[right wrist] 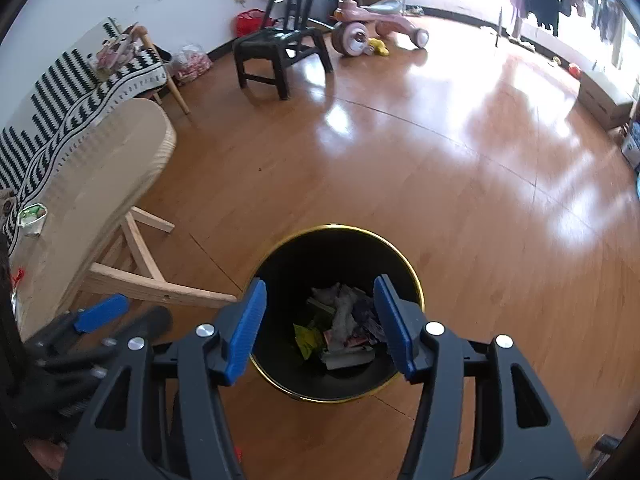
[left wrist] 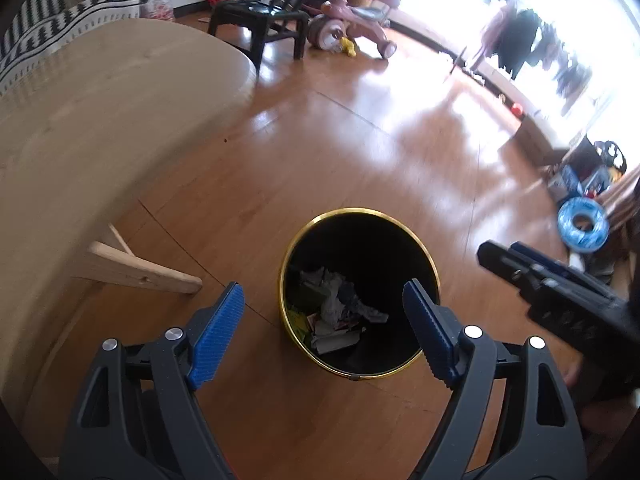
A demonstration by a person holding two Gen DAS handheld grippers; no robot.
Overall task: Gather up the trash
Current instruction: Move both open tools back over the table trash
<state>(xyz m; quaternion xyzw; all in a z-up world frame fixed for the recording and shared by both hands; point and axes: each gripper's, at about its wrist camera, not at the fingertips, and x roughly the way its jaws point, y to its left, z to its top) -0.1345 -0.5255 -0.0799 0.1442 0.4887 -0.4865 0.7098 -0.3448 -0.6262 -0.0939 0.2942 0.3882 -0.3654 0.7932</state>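
A black trash bin with a gold rim stands on the wooden floor; it also shows in the right wrist view. Crumpled paper and wrappers lie in its bottom, also visible in the right wrist view. My left gripper is open and empty above the bin. My right gripper is open and empty above the bin too. The right gripper shows at the right of the left wrist view. The left gripper shows blurred at lower left of the right wrist view. A small white cup with green contents sits on the table.
A round light-wood table with slanted legs stands left of the bin. A black chair, a pink tricycle and a striped sofa stand farther back. A blue ring and clutter lie at right.
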